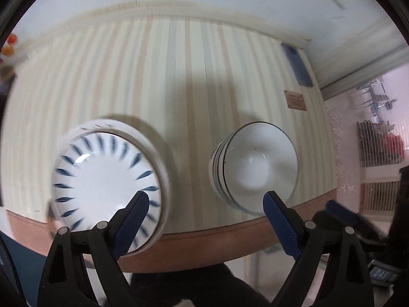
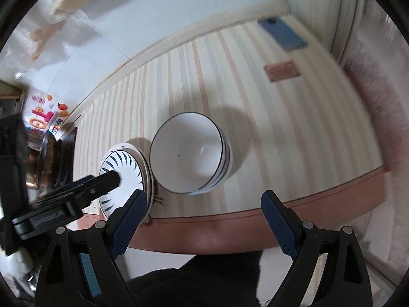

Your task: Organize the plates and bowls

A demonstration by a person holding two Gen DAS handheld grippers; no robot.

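Both grippers are up above the striped surface (image 2: 281, 133), near its brown front edge. The landmark is the stack of white bowls with dark rims (image 2: 190, 153), sitting upright on the stripes close to that edge.

Just left of the bowls — edges almost meeting, though contact is hard to call — sits a pile of plates with blue leaf marks (image 2: 127, 165) fanned around the rim. In the left wrist view the same plates (image 1: 107, 179) look blurred, the bowls (image 1: 255, 163) just to their right.

The left gripper (image 1: 205, 220) has its fingers spread wide with nothing between them; one blue pad (image 1: 133, 222) overlaps the plates' near rim in the view, the other sits in front of the bowls. Seen from the right wrist, the left gripper (image 2: 107, 179) reaches in from the left of the bowls with a black finger over the top plate; touching or hovering, I can't tell.

The right gripper (image 2: 204, 220) is also wide open and empty, its fingers framing the bowls from the near side.

Beyond the bowls, towards the far right corner of the surface, a blue phone (image 2: 281, 34) lies flat — and a small brown card (image 2: 281, 71) lies between it and the bowls, well apart from both.
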